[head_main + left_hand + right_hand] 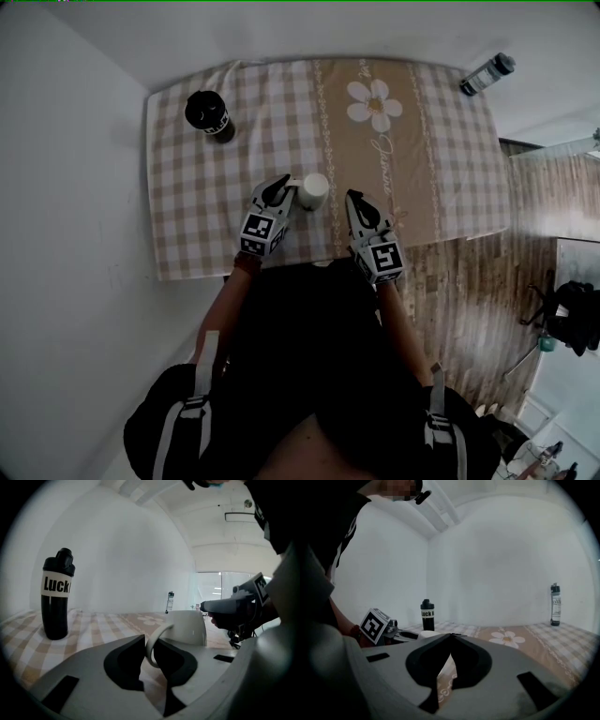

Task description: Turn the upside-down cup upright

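Both grippers hover just inside the table's (441, 169) near edge. The left gripper (284, 190), nearly level, is clamped on the cup's handle (152, 646). The cup (313, 190) is by that edge, mid-width, between the grippers. The right gripper (354, 200) has its jaws pressed together on nothing. Open cloth lies beyond. A black bottle (209, 115) stands far left and a clear bottle (487, 74) at the far right corner, both well apart from the cup.

Right gripper (449, 637) jaws together, black bottle (427, 615) on checked tablecloth (565, 637)

Cup (312, 190) toward table's (187, 216) near side, one bottle (209, 115) back-left, other bottle (487, 74) back-right
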### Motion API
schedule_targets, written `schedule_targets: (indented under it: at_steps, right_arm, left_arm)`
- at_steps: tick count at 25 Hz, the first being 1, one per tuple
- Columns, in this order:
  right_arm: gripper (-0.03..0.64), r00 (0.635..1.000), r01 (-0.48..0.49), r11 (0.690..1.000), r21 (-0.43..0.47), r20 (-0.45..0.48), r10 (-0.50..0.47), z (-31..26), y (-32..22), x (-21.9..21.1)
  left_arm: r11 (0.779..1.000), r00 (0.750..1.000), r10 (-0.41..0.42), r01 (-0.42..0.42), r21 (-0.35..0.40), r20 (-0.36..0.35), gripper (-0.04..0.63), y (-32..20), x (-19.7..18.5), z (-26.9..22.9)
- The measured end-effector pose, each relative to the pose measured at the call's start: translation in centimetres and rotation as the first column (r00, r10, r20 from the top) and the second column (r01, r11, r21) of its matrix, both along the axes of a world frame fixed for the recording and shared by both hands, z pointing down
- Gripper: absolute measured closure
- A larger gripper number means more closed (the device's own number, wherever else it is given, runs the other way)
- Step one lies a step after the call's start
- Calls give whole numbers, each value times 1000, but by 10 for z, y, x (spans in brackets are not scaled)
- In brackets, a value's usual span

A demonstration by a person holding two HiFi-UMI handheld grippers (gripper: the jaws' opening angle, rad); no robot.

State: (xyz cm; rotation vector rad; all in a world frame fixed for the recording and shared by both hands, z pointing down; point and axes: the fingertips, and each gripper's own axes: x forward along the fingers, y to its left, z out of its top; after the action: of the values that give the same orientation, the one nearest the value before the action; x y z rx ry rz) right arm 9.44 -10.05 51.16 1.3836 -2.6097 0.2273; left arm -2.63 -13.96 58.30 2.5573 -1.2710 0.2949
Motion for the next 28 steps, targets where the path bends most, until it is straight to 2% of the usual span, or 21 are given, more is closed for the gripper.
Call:
schedule_targets:
  at_steps: [1,2,4,6,9,12,14,18,22,26,28]
  right_arm:
    - [613,1000,13,1000,11,12,-13,-2,2,-2]
    - [569,999,41,999,22,31,-42,-6,4,-7]
    - [425,988,132,990,49,74,-136,-18,10,-22]
    - [314,967,232,971,59,95,-236,-25,18,-36]
    - [212,929,357,933,49,79,-360,-27,28,-54]
    - [110,891,451,892,38,36,-452,-23,37,-75]
    - [103,879,477,879,21,3,-477,-16,41,-85]
    - [103,876,482,876,14,-38,-481,-10,43,-98]
    - [103,865,500,866,-8,-49,-500,-6,45,-103]
    - [103,824,564,826,7,-65,-562,-8,48,-108]
    - [103,819,570,821,6,-73,-569,-11,49,-104]
  left_arm:
    - [1000,1000,5,-4,14,-27,528,1,-1,-7]
    - [1000,999,9,-8,28,-53,528,2,-2,-16]
    - [998,995,22,-16,59,-94,531,4,-5,-33]
    - [994,992,46,-35,100,-114,531,6,-8,-50]
    - [981,989,100,-79,179,-107,531,12,-8,-74]
    - [958,986,152,-131,256,-62,532,20,-1,-96]
    - [949,982,183,-164,268,-48,532,25,6,-102]
    - [941,975,214,-191,278,-57,532,34,12,-105]
    - [944,971,224,-195,268,-83,532,37,18,-109]
    - [931,971,237,-223,288,-14,532,42,25,-107]
    - [923,963,270,-260,284,3,532,48,35,-105]
